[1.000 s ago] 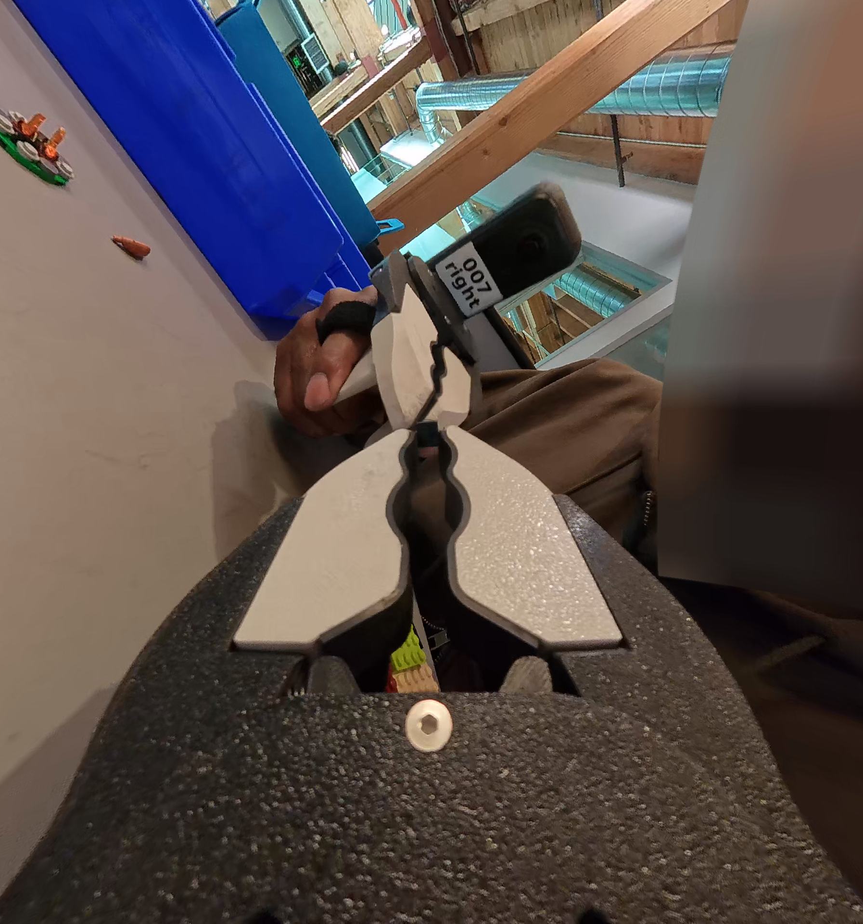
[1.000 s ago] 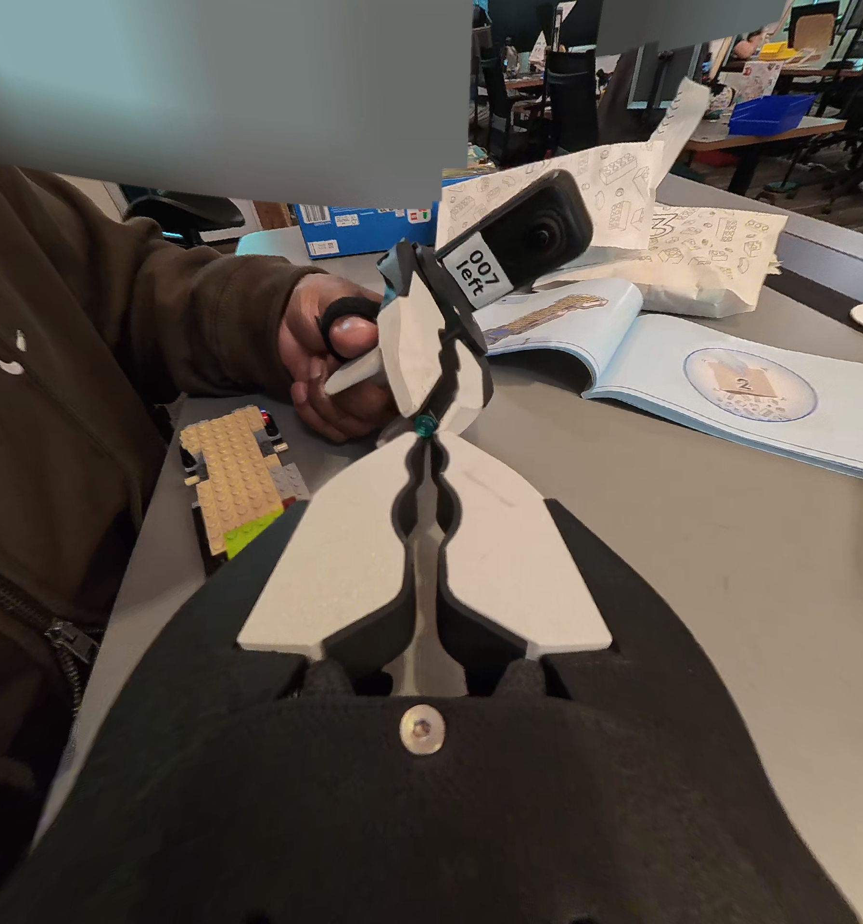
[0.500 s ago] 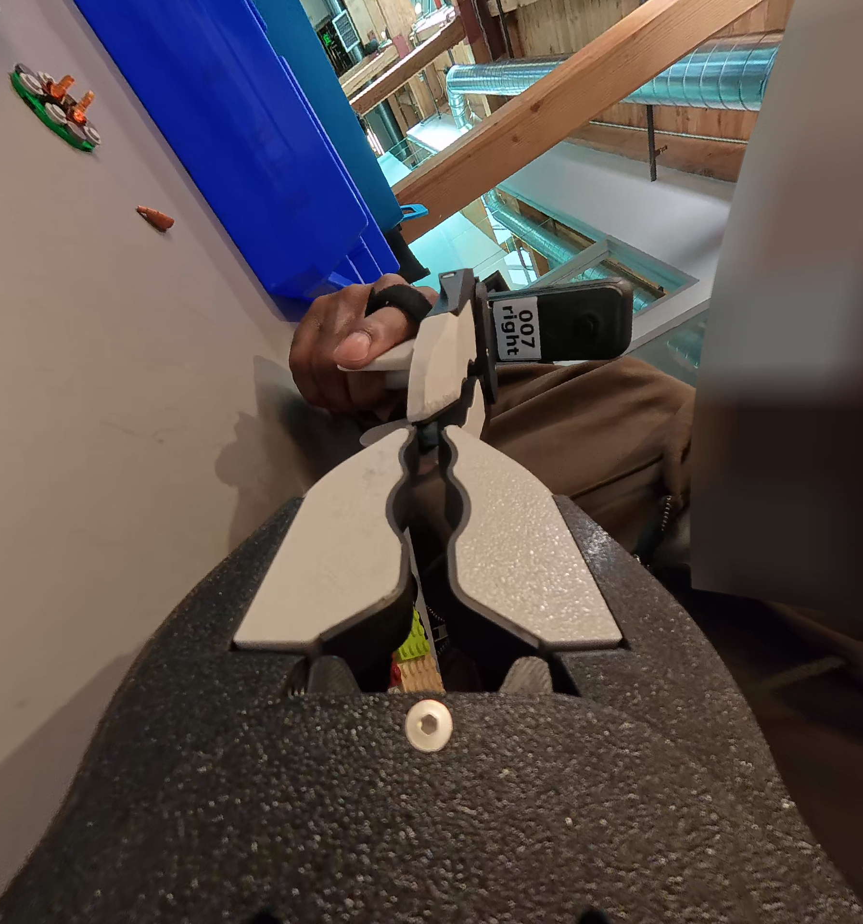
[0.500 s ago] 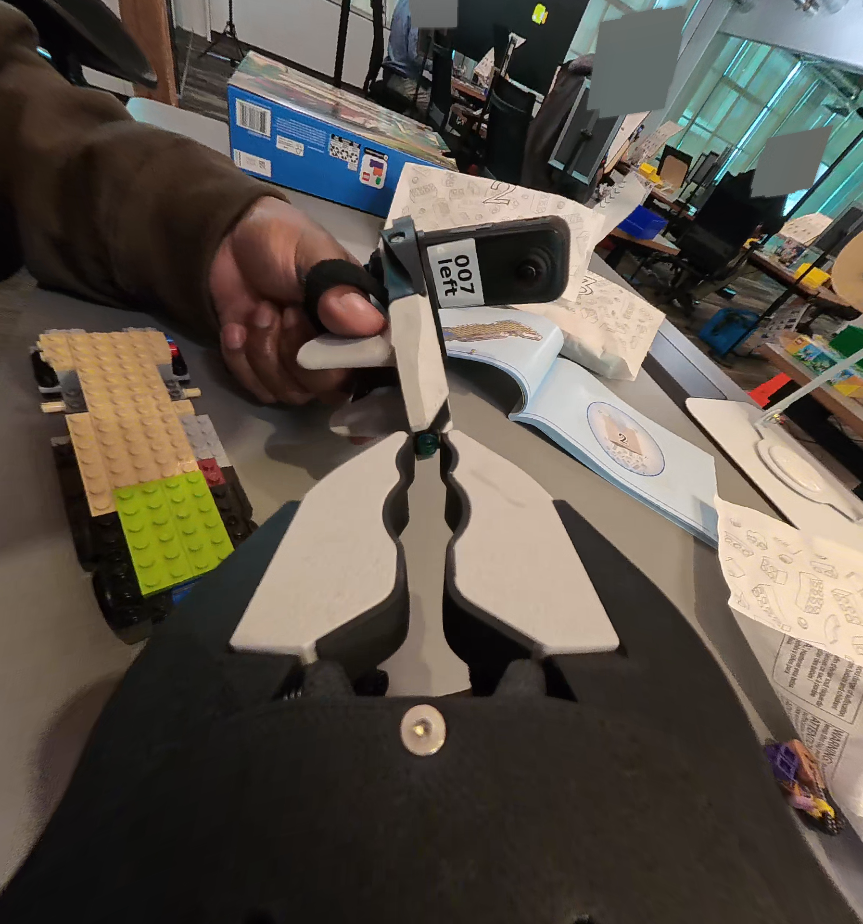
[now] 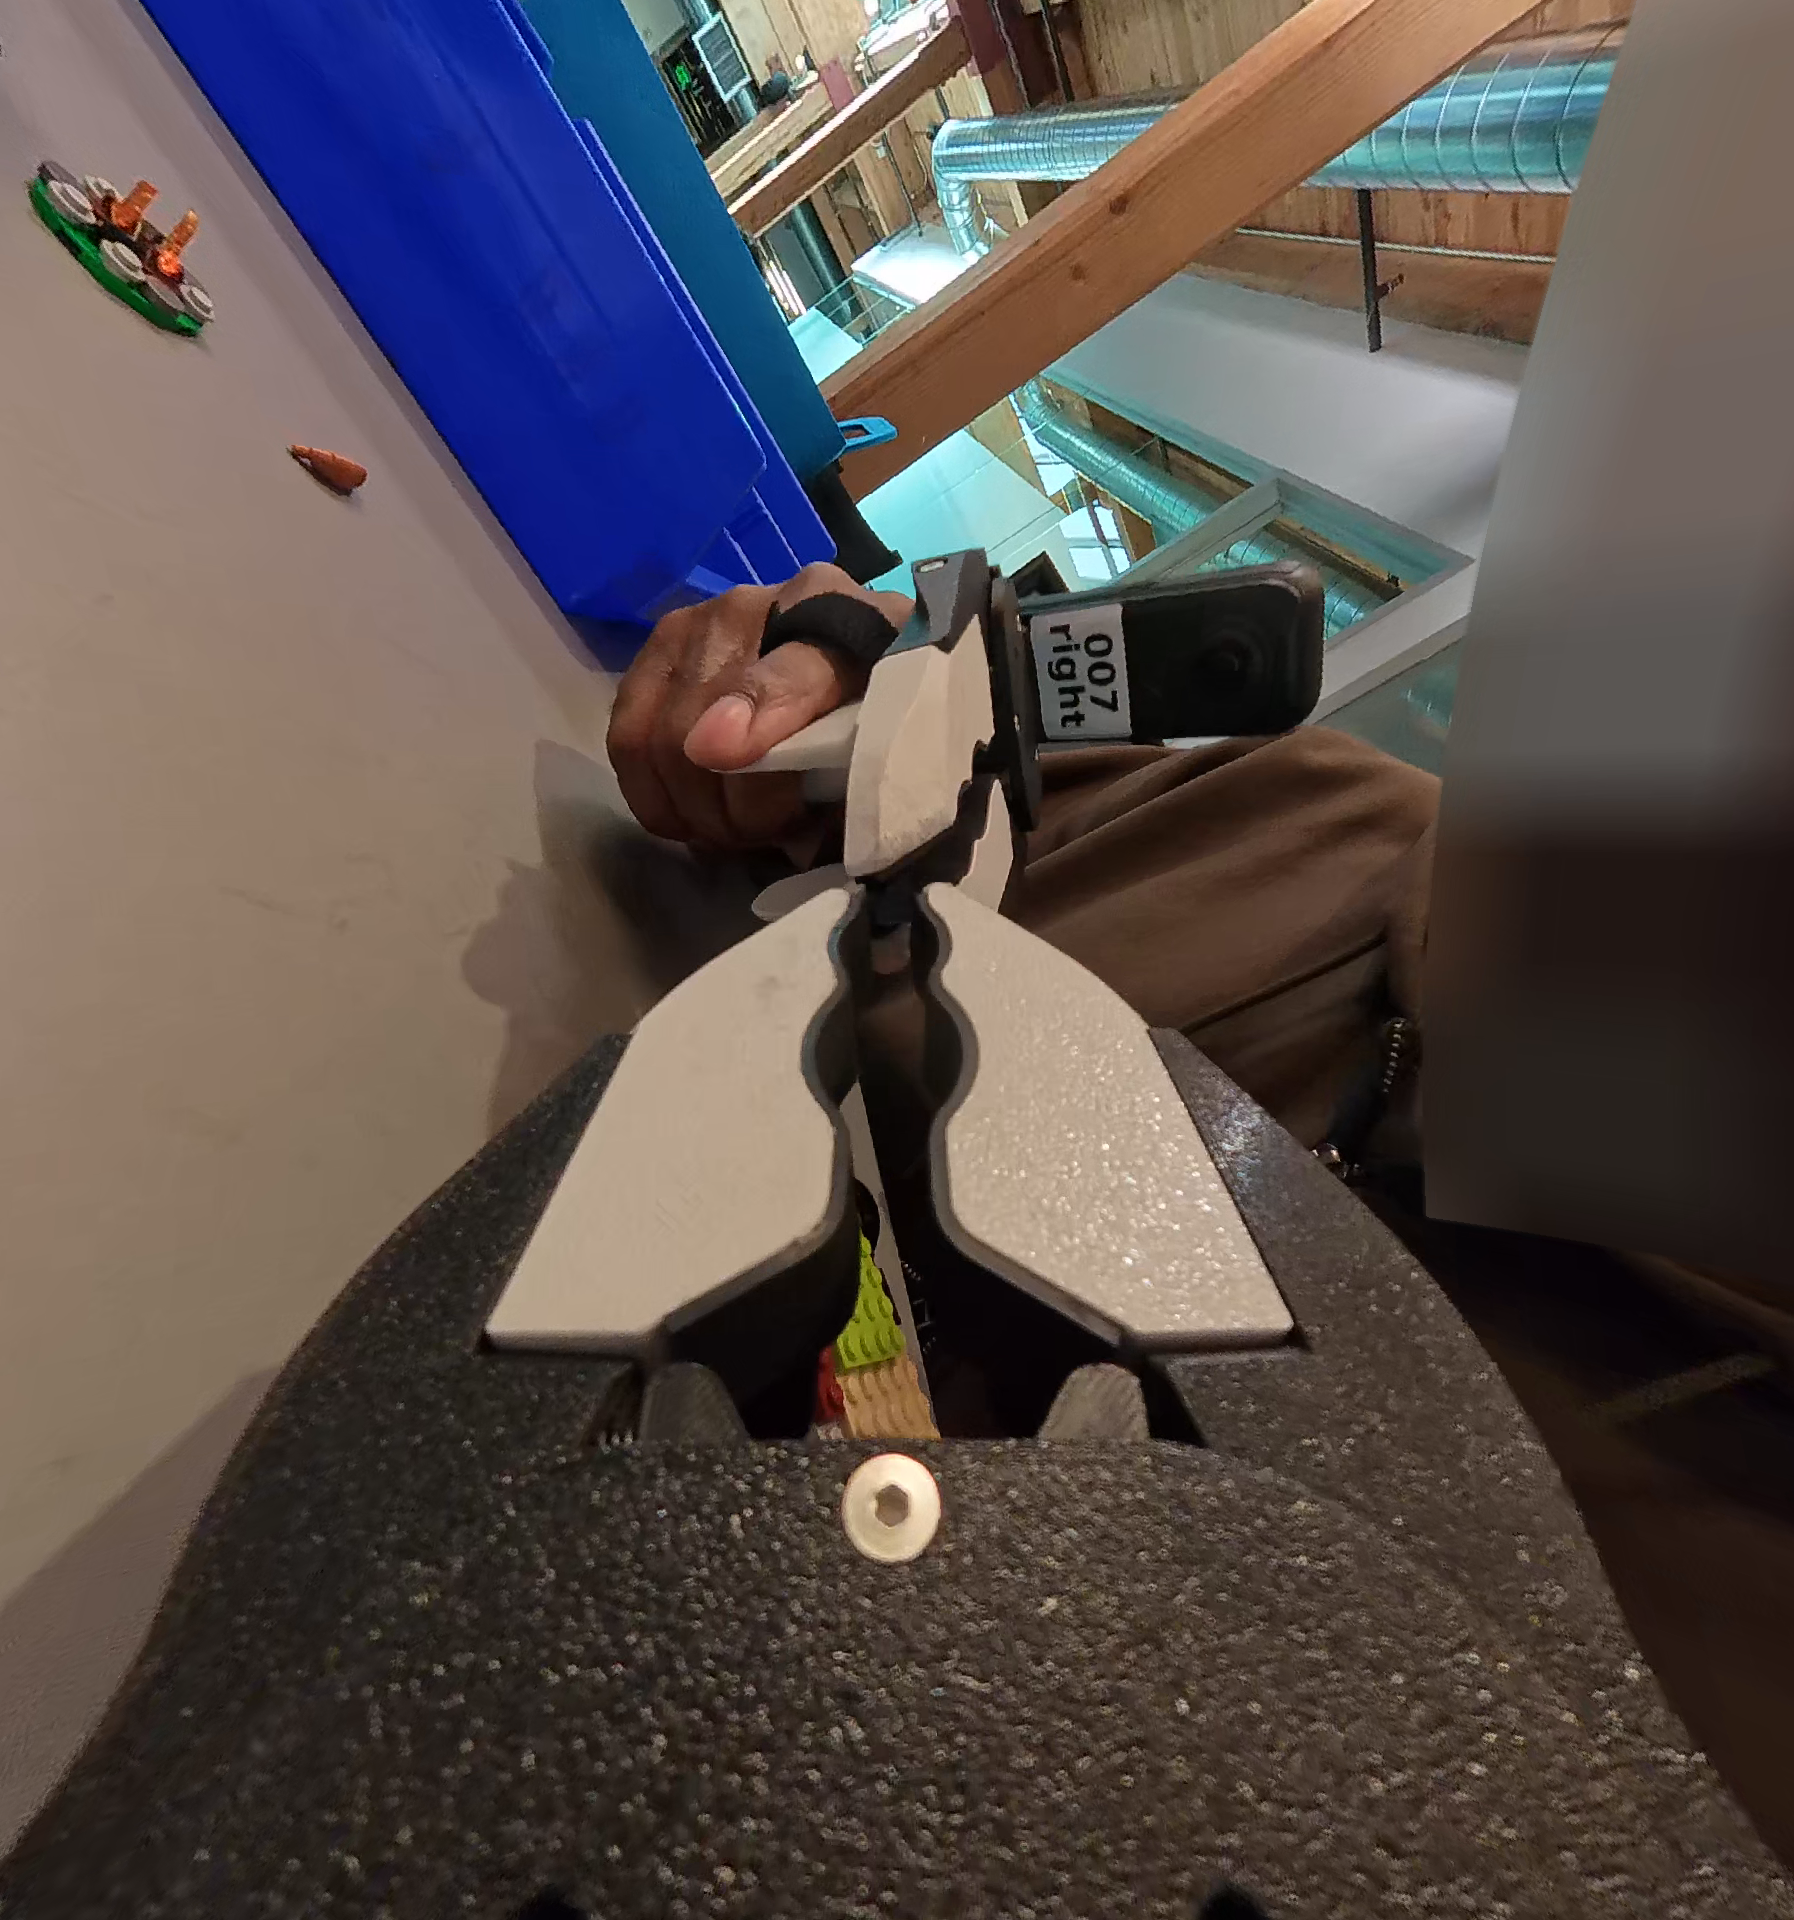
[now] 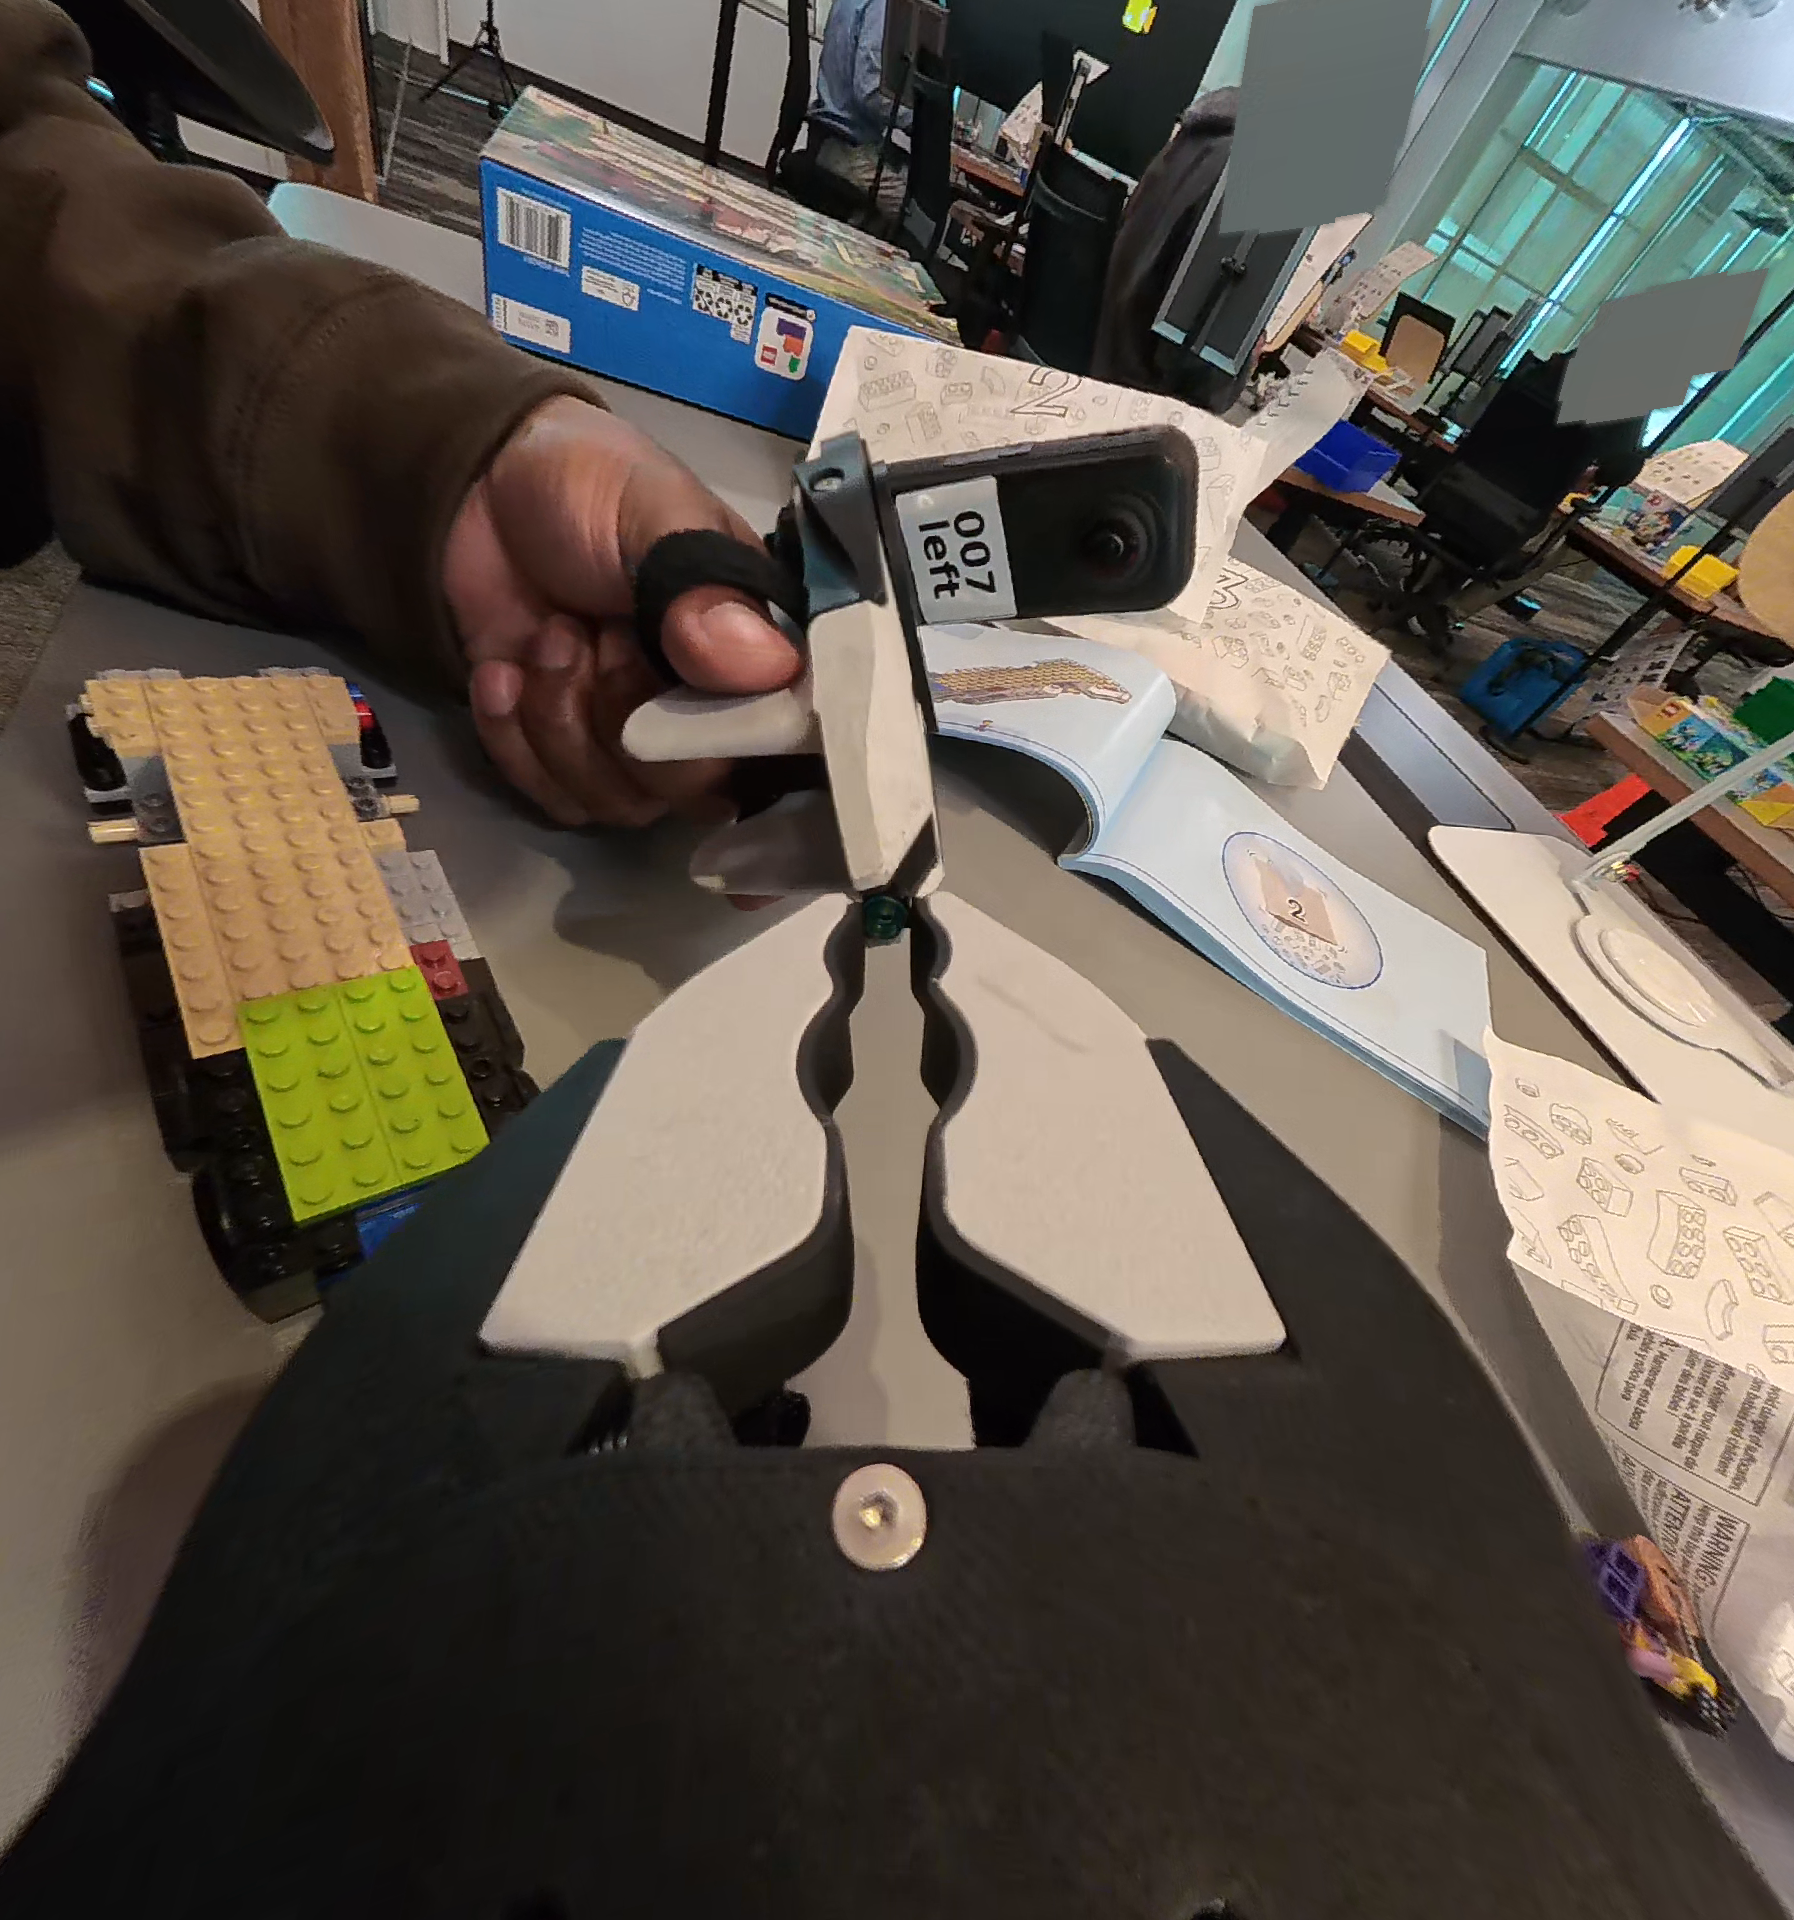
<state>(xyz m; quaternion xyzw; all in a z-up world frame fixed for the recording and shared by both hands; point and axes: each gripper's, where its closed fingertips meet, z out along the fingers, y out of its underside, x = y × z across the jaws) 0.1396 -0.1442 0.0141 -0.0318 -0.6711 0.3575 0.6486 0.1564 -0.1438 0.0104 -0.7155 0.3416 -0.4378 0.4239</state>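
My two grippers meet tip to tip above the grey table. A small dark green round brick piece sits between the right gripper's fingertips, and both pads touch it. The left gripper, held by a hand, comes down onto the same piece from above. In the left wrist view the piece shows dark between the left gripper's nearly closed tips. The right gripper reaches it there from the far side.
A flat build of tan, lime and black plates lies at the left. An open instruction booklet, printed paper bags, a blue box and a white stand base lie to the right. A blue bin, a green round plate and an orange piece show in the left wrist view. Only a small space, under 4 cm, lies between the two pairs of fingers.
A second ago the right fingers were shut with their tips just short of the piece in the left gripper. They have since parted and closed around it. Both grippers have tilted.
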